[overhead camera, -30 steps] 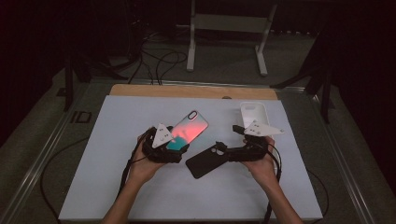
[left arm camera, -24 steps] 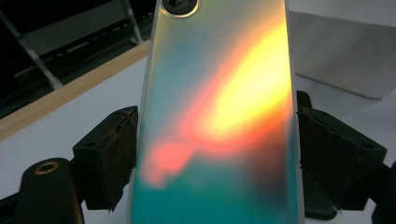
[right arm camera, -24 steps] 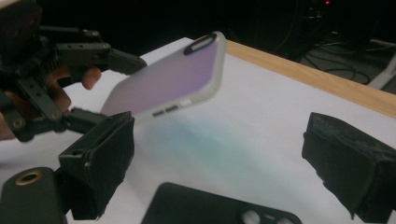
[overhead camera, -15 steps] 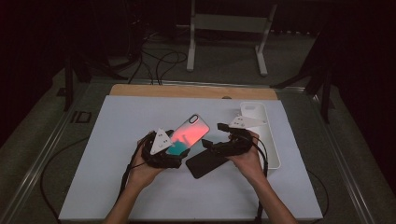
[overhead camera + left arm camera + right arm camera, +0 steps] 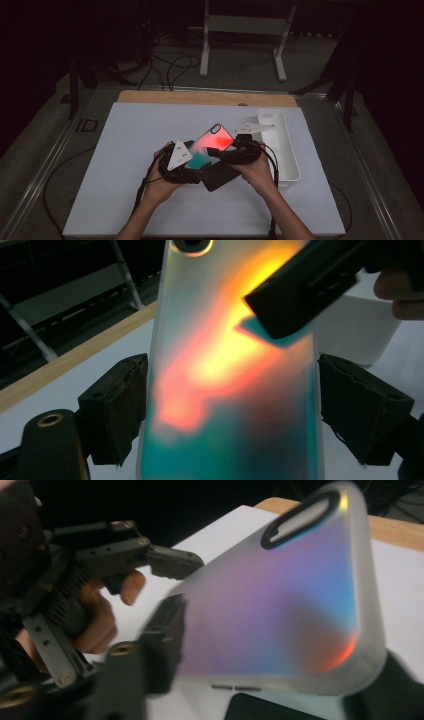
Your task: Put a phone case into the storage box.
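The left gripper (image 5: pixel 187 167) grasps the case (image 5: pixel 215 142) by its long edges, above the table (image 5: pixel 125 140). The right gripper (image 5: pixel 239 150) has just been closing around its side, contact unclear. Better to squeeze gently, keeping the phone (image 5: pixel 222 176) beneath ready.

Phone case (image 5: pixel 230 390) cut off at bottom edge; black phone (image 5: pixel 220 176) mostly hidden.
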`<control>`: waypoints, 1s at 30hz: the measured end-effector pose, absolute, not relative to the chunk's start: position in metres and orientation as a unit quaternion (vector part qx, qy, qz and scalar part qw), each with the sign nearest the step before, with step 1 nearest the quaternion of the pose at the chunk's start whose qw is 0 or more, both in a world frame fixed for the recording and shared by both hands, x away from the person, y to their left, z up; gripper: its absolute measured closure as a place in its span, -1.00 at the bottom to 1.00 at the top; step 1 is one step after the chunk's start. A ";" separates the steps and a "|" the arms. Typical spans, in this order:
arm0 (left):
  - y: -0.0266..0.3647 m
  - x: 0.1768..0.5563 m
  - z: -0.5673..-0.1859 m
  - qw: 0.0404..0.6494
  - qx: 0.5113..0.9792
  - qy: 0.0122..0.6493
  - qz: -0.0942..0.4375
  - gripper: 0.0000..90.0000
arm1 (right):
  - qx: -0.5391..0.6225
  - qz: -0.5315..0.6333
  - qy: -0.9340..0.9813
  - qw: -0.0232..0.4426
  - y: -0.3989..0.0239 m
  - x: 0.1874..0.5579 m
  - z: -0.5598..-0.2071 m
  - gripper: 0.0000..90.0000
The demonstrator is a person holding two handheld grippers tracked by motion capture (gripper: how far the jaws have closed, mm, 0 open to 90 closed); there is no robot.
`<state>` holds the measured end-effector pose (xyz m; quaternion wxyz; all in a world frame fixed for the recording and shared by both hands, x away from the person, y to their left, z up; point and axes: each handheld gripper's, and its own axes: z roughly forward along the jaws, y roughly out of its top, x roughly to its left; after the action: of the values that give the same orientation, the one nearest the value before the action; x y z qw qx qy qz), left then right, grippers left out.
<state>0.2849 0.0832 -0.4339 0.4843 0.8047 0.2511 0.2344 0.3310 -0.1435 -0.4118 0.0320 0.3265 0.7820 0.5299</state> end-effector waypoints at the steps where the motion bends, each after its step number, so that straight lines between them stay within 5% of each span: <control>1: 0.082 0.285 -0.434 0.483 0.806 0.250 0.236 -0.62 | 0.327 0.534 0.779 0.023 -0.144 0.331 -0.412 0.18; 5: 0.077 0.284 -0.437 0.470 0.814 0.246 0.236 -0.62 | 0.326 0.553 0.767 -0.009 -0.144 0.332 -0.411 0.68; 9: 0.072 0.283 -0.439 0.453 0.819 0.245 0.253 -0.62 | 0.324 0.561 0.761 -0.025 -0.142 0.330 -0.410 0.92; 10: 0.073 0.284 -0.439 0.452 0.824 0.243 0.241 -0.42 | 0.322 0.562 0.761 -0.024 -0.141 0.329 -0.410 0.93; 19: 0.077 0.292 -0.440 0.453 0.831 0.262 0.189 -0.89 | 0.322 0.559 0.764 -0.005 -0.145 0.328 -0.407 0.94; 30: 0.086 0.296 -0.437 0.477 0.830 0.264 0.117 -0.97 | 0.309 0.561 0.768 0.003 -0.152 0.326 -0.401 0.94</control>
<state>0.2957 0.0862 -0.4366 0.4766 0.8303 0.2638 0.1174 0.3261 -0.1522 -0.4013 0.0029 0.3087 0.7679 0.5613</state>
